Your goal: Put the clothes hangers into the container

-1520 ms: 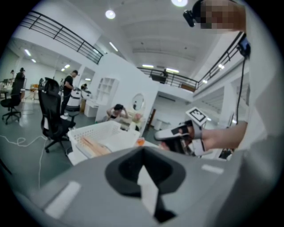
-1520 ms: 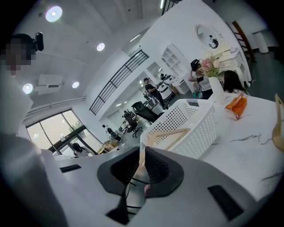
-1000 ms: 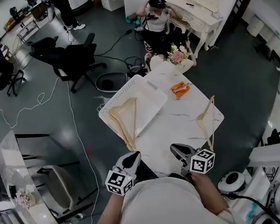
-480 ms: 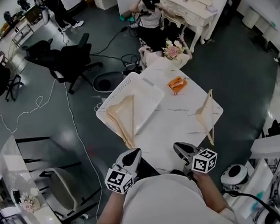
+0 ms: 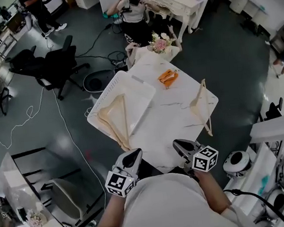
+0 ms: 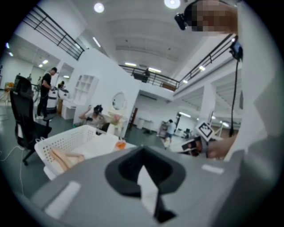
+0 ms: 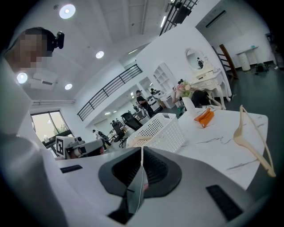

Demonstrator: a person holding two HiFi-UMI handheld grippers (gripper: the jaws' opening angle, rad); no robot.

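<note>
"While the person stood at the table's near corner, how were the grippers held?"

"Both were tucked close to the body, pointing ahead and a little down over the edge of the table (image 5: 167,118). The left gripper (image 5: 132,158) had its jaws together on nothing. The right gripper (image 5: 182,146) was closed and empty as well."

"And the hangers?"

"One loose hanger (image 7: 238,138) lay flat on the marble at about one o'clock from the right gripper, well apart from it, hook end pointing away. Wood, by the look of it: light, stiff and a bit slick. I'd have pinched it at the neck below the hook, or midway along one arm, so it wouldn't swing."

"The container?"

"The white basket (image 5: 107,91) sat at eleven o'clock, with a second hanger (image 6: 62,158) already lying in it. Farther off, near twelve, were something orange (image 5: 167,77) and some flowers (image 5: 159,44)."
</note>
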